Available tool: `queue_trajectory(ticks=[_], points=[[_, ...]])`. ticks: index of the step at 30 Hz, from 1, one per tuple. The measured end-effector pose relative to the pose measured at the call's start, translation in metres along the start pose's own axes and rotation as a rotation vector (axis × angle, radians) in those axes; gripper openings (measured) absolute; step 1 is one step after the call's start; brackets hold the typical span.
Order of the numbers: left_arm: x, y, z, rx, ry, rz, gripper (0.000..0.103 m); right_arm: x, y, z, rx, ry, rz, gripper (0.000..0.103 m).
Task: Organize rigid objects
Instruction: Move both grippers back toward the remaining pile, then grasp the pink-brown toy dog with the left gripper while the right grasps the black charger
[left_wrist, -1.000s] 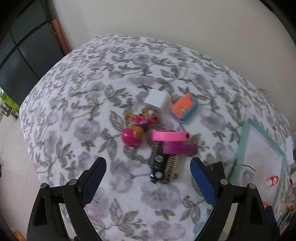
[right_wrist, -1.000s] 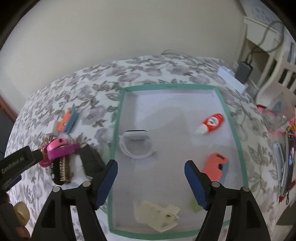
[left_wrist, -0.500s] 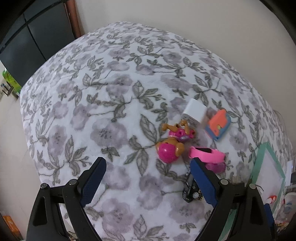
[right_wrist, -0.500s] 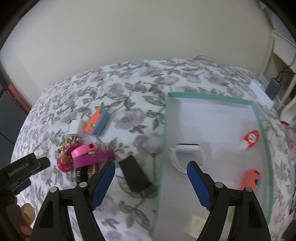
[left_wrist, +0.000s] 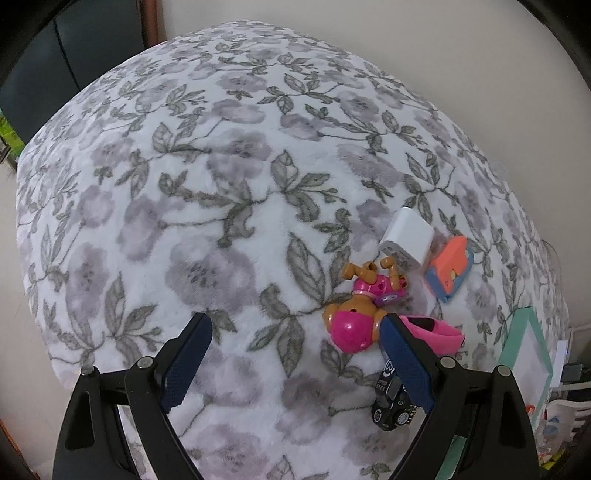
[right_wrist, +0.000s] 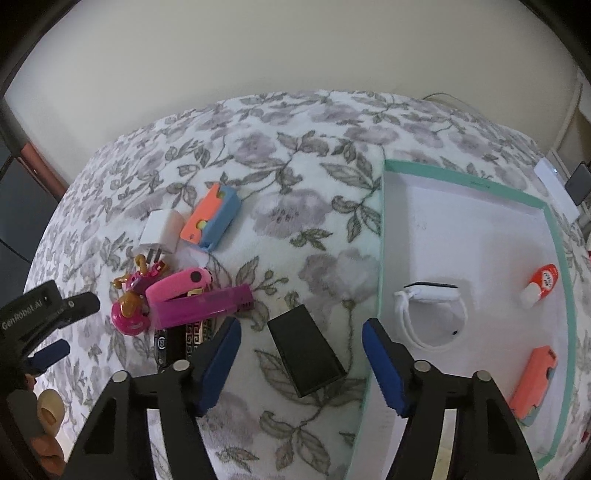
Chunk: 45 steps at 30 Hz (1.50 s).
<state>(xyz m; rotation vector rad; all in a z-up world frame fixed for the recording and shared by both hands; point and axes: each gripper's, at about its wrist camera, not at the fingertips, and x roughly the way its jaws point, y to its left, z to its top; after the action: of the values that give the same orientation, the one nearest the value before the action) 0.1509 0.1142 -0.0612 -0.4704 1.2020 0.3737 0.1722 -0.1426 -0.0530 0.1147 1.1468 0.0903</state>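
Floral blanket (right_wrist: 295, 155) covers the surface, teal-rimmed tray (right_wrist: 382, 236) at 3 o'clock. Black flat box (right_wrist: 306, 350), matte, rectangular, lies on the blanket between the fingers of the right gripper (right_wrist: 301, 363), untouched; jaws just been closing, still apart. Earlier this view sat over the tray. Left gripper (left_wrist: 295, 363) wide, empty; pink toy dog (left_wrist: 354, 321) now just beside its right finger, nearer than before.
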Motion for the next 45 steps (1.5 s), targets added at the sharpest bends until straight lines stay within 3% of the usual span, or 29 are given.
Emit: queue_trajectory(ticks=[7,12,19,20,22,25,28,37,45], points=[[0.011,-0.012,0.003,0.034,0.006,-0.044,0.092,0.014,-0.003,-0.004,0.004,0.052,0.001,0.049],[0.024,-0.017,0.003,0.046,0.015,-0.066,0.092,0.022,-0.006,-0.007,0.020,0.086,0.009,0.042],[0.037,-0.023,0.002,0.069,0.015,-0.064,0.084,0.030,-0.005,-0.011,0.014,0.110,0.013,0.035],[0.038,-0.024,0.002,0.072,0.016,-0.065,0.078,0.032,-0.004,-0.011,0.008,0.113,0.012,0.034],[0.042,-0.026,0.002,0.076,0.019,-0.073,0.065,0.032,-0.002,-0.011,-0.005,0.112,0.003,0.033],[0.048,-0.030,0.002,0.085,0.028,-0.068,0.060,0.033,-0.002,-0.011,-0.009,0.112,0.004,0.034],[0.048,-0.030,0.001,0.095,0.023,-0.061,0.047,0.032,-0.001,-0.010,-0.016,0.114,0.002,0.034],[0.036,-0.023,-0.004,0.099,0.021,-0.032,0.047,0.026,-0.002,-0.013,-0.023,0.137,0.016,0.032],[0.005,-0.020,-0.006,0.101,-0.029,-0.022,0.047,0.015,-0.015,-0.018,0.070,0.159,0.117,0.032]])
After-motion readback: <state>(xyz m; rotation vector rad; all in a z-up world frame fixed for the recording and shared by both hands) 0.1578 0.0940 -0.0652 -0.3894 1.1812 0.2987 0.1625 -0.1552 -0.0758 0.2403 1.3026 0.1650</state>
